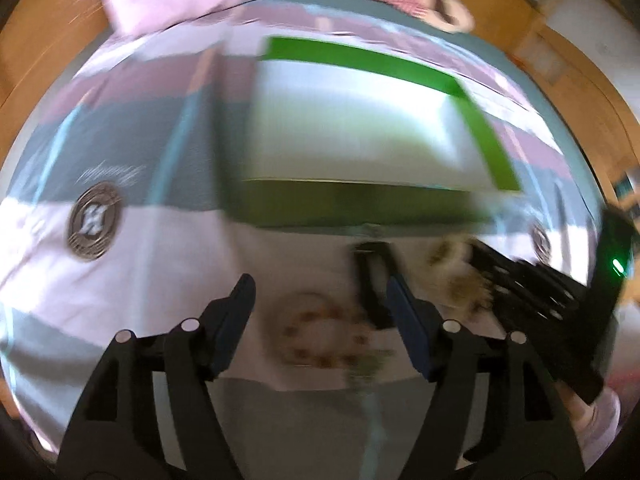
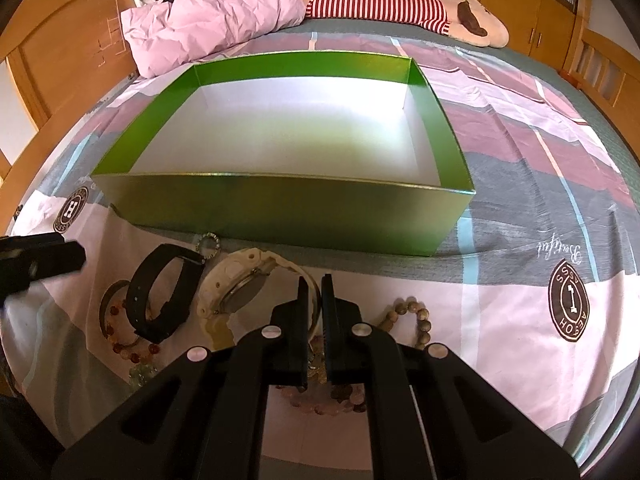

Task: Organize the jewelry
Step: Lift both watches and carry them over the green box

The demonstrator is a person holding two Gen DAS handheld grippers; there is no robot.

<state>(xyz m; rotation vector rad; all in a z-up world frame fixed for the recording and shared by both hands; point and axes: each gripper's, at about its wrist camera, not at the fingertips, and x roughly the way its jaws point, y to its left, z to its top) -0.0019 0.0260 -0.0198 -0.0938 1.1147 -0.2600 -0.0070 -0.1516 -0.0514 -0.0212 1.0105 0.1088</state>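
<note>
Right gripper (image 2: 315,286): jaws nearly closed on the white watch's strap.
White watch (image 2: 240,288): on bedsheet, beside black band (image 2: 160,300).
Green box (image 2: 280,208): open, behind the jewelry.
Bead bracelet (image 2: 416,316): right of gripper.

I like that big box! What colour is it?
The box is bright green outside, white on its floor. The right wrist view shows it best.

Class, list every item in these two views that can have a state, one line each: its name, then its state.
green box: open, lidless, nothing inside
black band: on the bedspread, outside the box, closed in a loop
cream watch: on its side, outside the box
small ring: flat, by the box front
right gripper: nearly shut on the cream watch's strap
left gripper: open, over a bead bracelet, view blurred
</note>
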